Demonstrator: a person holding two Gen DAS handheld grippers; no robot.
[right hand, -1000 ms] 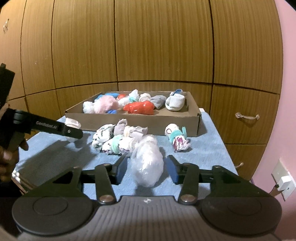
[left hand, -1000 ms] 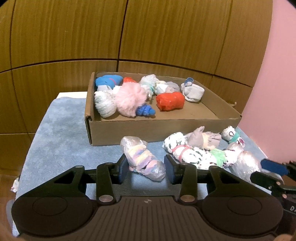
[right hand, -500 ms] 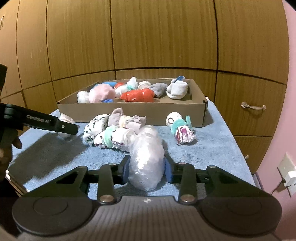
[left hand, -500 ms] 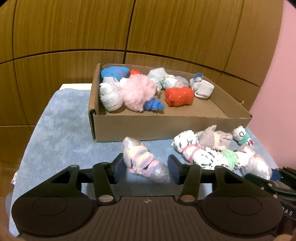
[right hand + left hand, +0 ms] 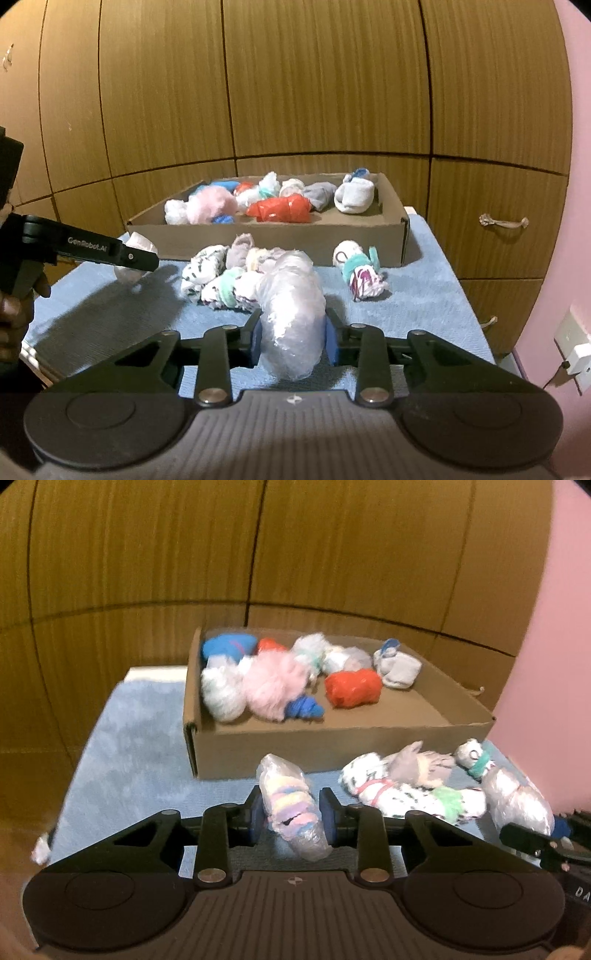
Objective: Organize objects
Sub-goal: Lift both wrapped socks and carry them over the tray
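Gripping one wrapped bundle each, both tongs hold their loads clear of the blue towel [image 5: 122,746] for the cardboard box [image 5: 332,742] just ahead: left tongs [image 5: 291,814] pinch the pastel-striped sock roll [image 5: 290,806], right tongs [image 5: 291,338] the clear-wrapped white bundle [image 5: 293,314]. Loose socks [image 5: 218,277] lie between.

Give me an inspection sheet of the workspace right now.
Surface: blue towel over a tabletop.
Job's things: cardboard box holding bundled socks; pastel-striped wrapped bundle; clear-wrapped bundle; loose sock bundles on the towel before the box.
Clutter: nothing seen.
Grippers: left gripper shut on the pastel bundle; right gripper shut on the clear-wrapped bundle.
Cables: thin lead at wall socket.
Surroundings: wooden cabinet panels, pink wall.
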